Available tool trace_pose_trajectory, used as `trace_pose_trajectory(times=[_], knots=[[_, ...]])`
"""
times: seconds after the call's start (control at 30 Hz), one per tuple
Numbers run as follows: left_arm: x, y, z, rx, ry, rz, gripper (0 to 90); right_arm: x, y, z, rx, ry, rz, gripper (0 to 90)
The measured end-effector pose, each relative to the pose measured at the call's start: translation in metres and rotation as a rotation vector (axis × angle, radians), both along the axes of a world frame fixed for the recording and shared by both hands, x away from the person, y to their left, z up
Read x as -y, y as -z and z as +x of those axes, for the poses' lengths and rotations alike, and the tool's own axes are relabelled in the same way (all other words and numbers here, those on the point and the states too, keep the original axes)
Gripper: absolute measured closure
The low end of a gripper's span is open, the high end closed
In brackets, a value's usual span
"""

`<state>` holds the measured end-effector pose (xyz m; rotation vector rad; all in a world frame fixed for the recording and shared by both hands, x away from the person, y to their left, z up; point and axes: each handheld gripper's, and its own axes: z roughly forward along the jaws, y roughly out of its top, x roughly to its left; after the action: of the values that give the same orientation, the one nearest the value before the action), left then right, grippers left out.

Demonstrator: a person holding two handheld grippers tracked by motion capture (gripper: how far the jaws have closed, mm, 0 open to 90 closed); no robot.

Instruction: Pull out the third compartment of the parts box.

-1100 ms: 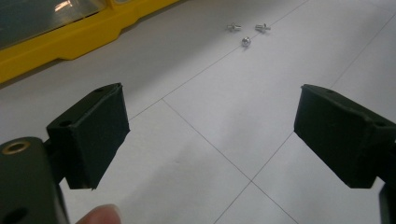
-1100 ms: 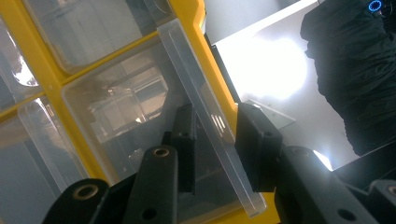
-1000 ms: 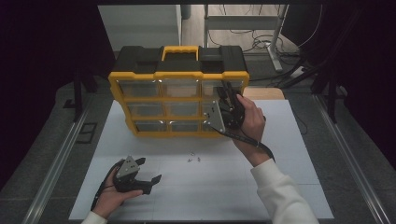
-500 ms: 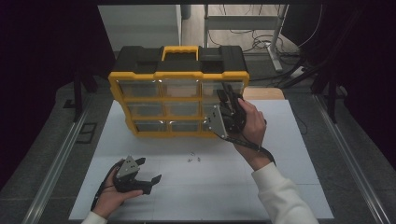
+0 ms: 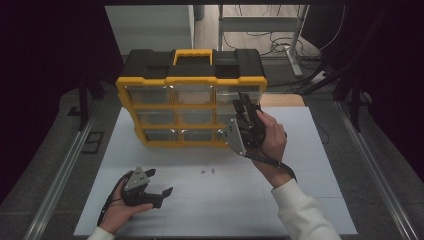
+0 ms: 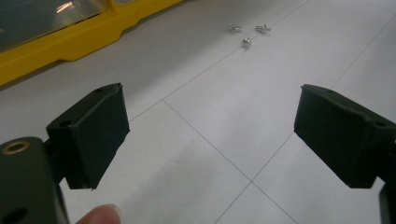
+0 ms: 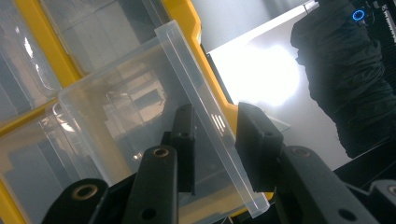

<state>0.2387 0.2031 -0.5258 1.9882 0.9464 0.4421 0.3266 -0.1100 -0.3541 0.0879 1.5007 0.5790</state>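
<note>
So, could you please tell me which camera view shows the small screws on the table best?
The left gripper view: the three screws lie sharp and separate on the white table, beyond the open left hand-held gripper. In the high view they are tiny specks before the organizer.

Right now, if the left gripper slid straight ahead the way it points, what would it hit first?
Probably the three small screws on the white table; the left gripper is open, and bare tabletop lies between.

High view overhead, gripper views close
</note>
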Motion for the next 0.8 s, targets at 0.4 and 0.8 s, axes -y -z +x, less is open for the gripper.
trace_pose_trajectory(times=[0.4,0.8], knots=[[-0.001,0.000,0.000,0.002,-0.003,-0.001,10.6,0.001,0.001,-0.006,0.005,-0.007,0.006,68.8],[-0.001,0.000,0.000,0.002,-0.005,0.000,10.6,0.003,0.001,-0.014,0.014,-0.016,0.001,68.6]])
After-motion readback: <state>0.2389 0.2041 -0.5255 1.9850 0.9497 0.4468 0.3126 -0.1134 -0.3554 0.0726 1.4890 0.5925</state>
